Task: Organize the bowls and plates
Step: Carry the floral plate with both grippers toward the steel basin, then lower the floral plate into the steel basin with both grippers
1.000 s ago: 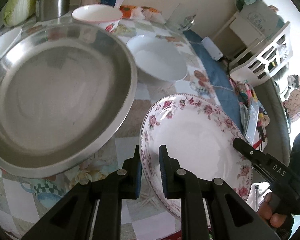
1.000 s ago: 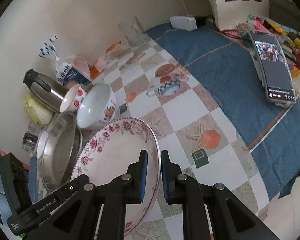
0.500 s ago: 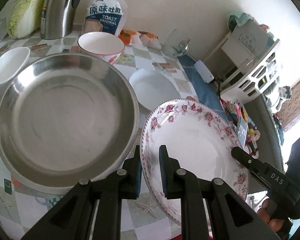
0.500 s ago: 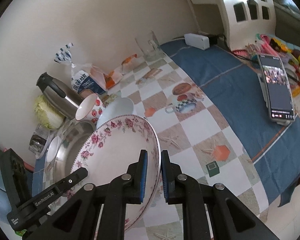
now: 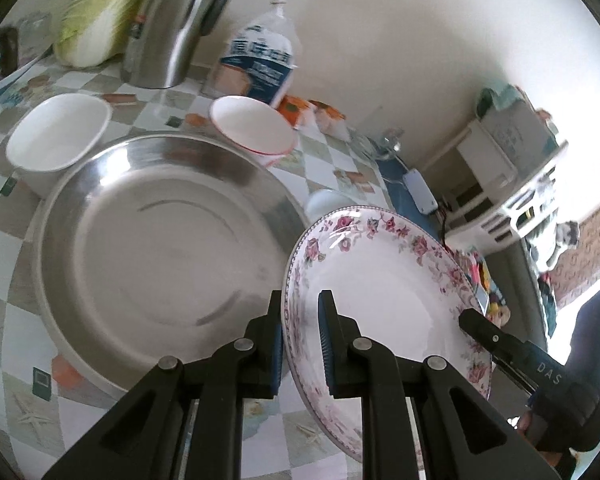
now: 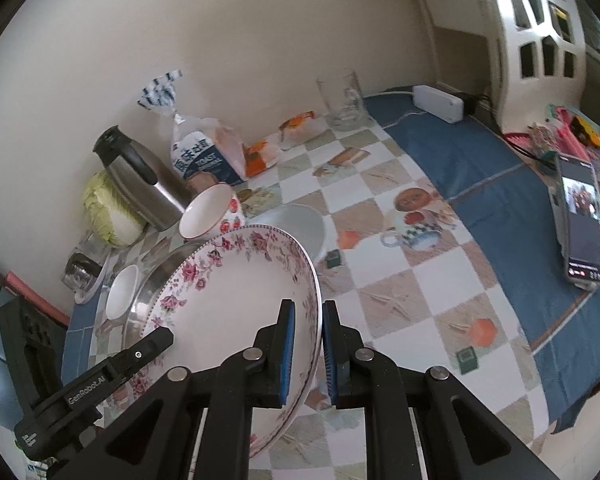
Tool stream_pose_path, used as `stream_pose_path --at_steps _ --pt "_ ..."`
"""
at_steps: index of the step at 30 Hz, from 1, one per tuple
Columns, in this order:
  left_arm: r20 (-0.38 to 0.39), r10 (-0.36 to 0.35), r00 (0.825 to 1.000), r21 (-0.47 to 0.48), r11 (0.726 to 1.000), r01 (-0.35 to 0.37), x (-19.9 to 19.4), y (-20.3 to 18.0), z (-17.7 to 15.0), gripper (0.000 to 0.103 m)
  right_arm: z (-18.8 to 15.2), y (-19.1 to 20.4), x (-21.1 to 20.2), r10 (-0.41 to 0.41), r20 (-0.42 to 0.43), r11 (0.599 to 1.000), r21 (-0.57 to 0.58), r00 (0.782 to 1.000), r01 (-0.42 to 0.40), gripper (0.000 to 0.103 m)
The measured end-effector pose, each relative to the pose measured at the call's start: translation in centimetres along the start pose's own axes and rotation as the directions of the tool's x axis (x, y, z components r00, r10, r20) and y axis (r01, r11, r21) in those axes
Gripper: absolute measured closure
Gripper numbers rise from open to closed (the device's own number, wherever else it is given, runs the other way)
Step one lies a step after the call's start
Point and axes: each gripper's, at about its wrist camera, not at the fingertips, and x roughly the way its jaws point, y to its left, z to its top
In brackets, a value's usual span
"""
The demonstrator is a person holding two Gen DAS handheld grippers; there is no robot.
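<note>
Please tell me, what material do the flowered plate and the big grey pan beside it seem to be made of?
The flowered plate looks like glazed ceramic or porcelain: glossy white with a printed pink rose border. The big pan appears to be stainless steel: grey, brushed, with soft mirror-like reflections and faint scratches.

Our left gripper [image 5: 300, 344] is matte black plastic, with two flat fingers [image 5: 275, 344] lined in ribbed blue pads. Each finger hangs on a pair of angular black links joined by round silver pivot pins. Our right gripper [image 6: 308, 350] is built the same way: black links, silver pins, ribbed blue pads. In the left wrist view its far side carries the white letters "DAS"; in the right wrist view the left gripper's side reads "GenRobot.AI" in white beside one small silver screw. At the far right, a dark sleeve [image 5: 596, 344] shows.
</note>
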Motion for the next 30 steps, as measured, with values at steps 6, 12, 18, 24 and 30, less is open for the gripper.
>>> stream_pose_path --at_steps 6,12,18,24,30 --pt "0.022 -0.003 1.000 -0.087 0.996 0.005 -0.6 3.2 0.9 0.087 0.3 2.7 1.8 0.014 -0.028 0.999 -0.037 1.000 -0.015 0.089" --pt "0.035 0.022 0.999 -0.135 0.991 -0.017 -1.1 5.8 1.6 0.087 0.1 5.0 4.0 0.021 -0.065 0.997 -0.066 0.998 -0.026 0.089" --pt "0.063 0.035 0.997 -0.187 0.982 -0.022 -2.0 8.9 2.4 0.087 -0.5 7.6 6.0 0.025 -0.099 0.993 -0.109 0.995 -0.036 0.089" --pt "0.070 0.057 0.996 -0.236 0.971 -0.039 -2.2 11.5 2.8 0.087 -0.8 10.0 7.8 0.041 -0.126 0.988 -0.141 0.991 -0.058 0.089" --pt "0.077 0.068 0.995 -0.266 0.963 -0.045 -2.2 13.0 3.3 0.087 -0.9 11.2 9.8 0.036 -0.156 0.985 -0.163 0.987 -0.062 0.089"
